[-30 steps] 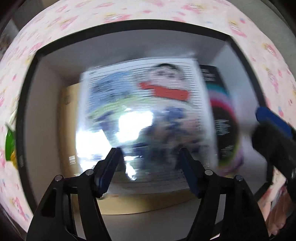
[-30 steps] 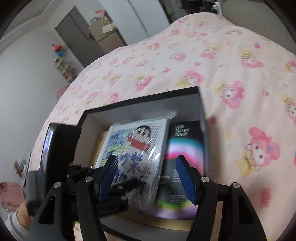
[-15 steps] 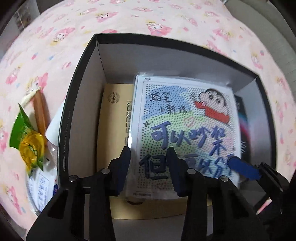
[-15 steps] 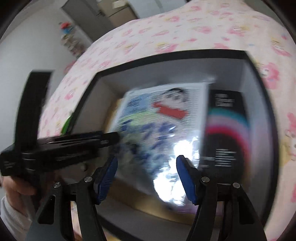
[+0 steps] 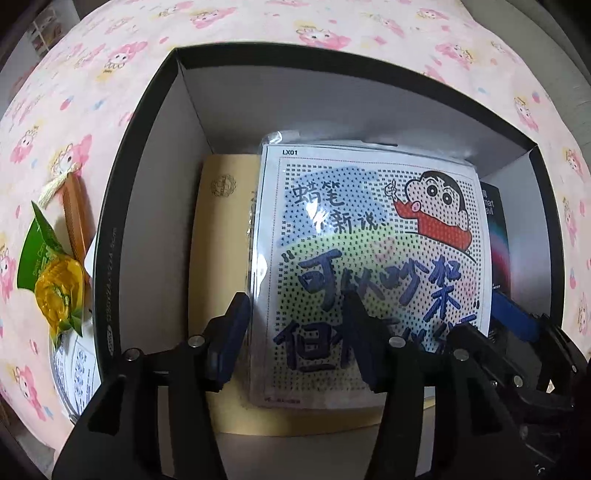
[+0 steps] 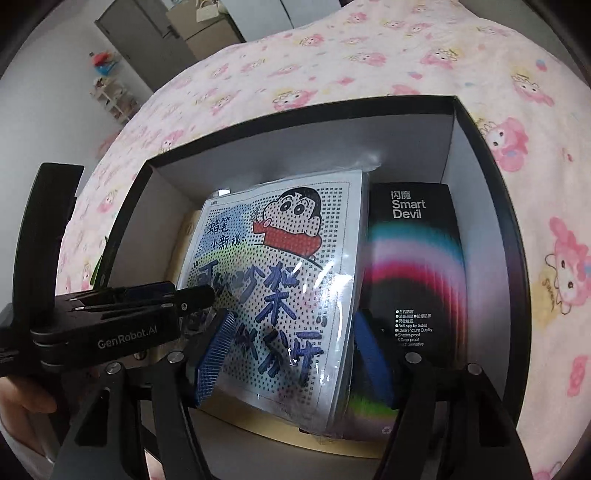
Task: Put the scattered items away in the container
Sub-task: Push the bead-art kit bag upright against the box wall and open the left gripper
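Note:
A black box (image 5: 122, 236) with a white inside holds a tan booklet (image 5: 225, 229), a black "Smart Devil" carton (image 6: 417, 258) and a bagged cartoon bead kit (image 5: 369, 236) lying on top of them. My left gripper (image 5: 295, 325) points down over the kit's near left edge. Its jaws are opening, with the bag's edge below them and neither pad pressing on it. My right gripper (image 6: 291, 350) is open above the kit's near right part (image 6: 280, 295). One of its blue fingers (image 5: 513, 321) shows beside the kit's right edge.
Left of the box, on the pink patterned bedspread (image 5: 332, 29), lie a green sachet with a yellow sweet (image 5: 55, 280), a wooden comb with a tassel (image 5: 75, 218) and a white printed packet (image 5: 79, 373). A person's hand (image 6: 22, 402) holds the left tool.
The left gripper has drawn back from the kit, so more of the box shows. Its jaws narrowed and then widened again. The right gripper has come lower over the kit.

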